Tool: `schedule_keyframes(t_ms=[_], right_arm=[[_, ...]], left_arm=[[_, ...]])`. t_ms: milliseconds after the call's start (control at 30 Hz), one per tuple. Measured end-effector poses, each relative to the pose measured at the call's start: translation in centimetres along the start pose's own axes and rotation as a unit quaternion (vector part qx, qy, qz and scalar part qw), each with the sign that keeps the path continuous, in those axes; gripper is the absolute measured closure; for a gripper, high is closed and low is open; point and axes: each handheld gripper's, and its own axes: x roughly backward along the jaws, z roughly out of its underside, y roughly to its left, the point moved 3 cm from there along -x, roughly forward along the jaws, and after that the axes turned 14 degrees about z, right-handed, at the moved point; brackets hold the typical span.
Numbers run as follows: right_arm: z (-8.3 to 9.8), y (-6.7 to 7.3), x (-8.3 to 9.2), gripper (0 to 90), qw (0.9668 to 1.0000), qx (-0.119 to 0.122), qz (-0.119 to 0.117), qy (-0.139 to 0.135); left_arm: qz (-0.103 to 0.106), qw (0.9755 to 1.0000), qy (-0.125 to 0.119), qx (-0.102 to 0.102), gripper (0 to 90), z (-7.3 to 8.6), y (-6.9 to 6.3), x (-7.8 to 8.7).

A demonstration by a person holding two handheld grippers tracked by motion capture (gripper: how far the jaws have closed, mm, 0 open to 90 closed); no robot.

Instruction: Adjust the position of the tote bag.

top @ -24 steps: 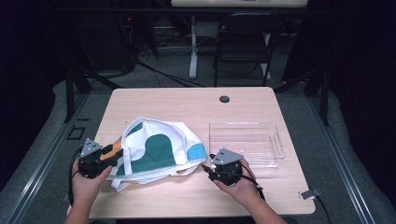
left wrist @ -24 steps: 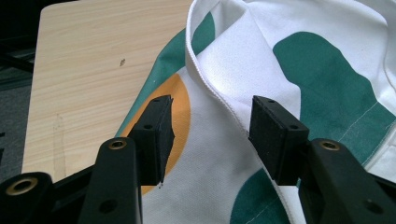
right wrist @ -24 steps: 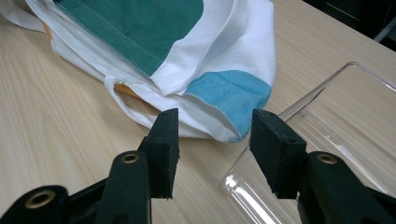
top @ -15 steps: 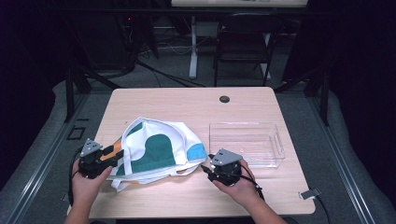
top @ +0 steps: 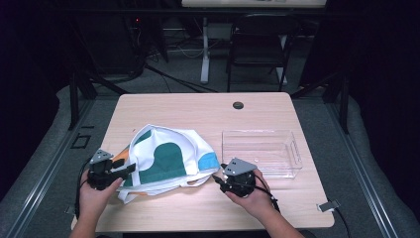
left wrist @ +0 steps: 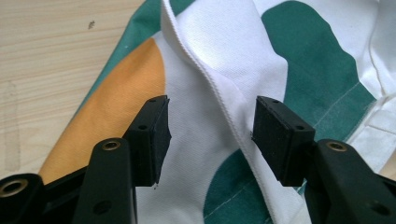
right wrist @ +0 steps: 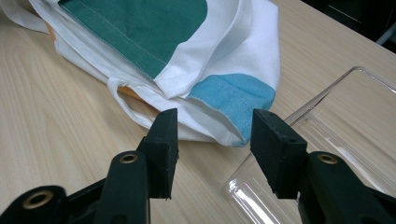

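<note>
In the high view the left gripper (top: 120, 170) covers the near-left edge of the cloth bag (top: 171, 161), and its jaw tips are too small to tell whether they touch the fabric; the right gripper (top: 218, 179) hides the bag's near-right corner and the clear bin (top: 292, 148)'s near-left corner; the small dark thing (top: 238, 105) near the desk (top: 198, 111)'s far edge is too small to tell; in the left gripper view the bag is cut off at top, right and bottom; in the right gripper view the bin runs off the right edge.
</note>
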Motion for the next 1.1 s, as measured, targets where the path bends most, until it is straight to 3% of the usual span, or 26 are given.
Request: schedule_keyframes(t_ms=[300,633,833,1100], right_arm=[[-0.1,0.2,-0.1,51.6,1.0000,0.004,-0.004,0.001],[-0.2,0.3,-0.2,51.6,1.0000,0.007,-0.006,0.001],[-0.2,0.4,-0.3,51.6,1.0000,0.006,-0.006,0.000],[-0.2,0.4,-0.3,51.6,1.0000,0.006,-0.007,0.000]], left_arm=[[0.025,0.9996,0.016,-0.003,50.1,0.1,-1.0,-0.6],[0.034,0.9990,0.026,-0.013,59.3,0.1,-1.6,-0.8],[0.033,0.9984,0.029,-0.036,68.2,0.0,-1.9,-0.8],[0.040,0.9976,0.031,-0.048,78.1,-0.1,-2.3,-0.7]])
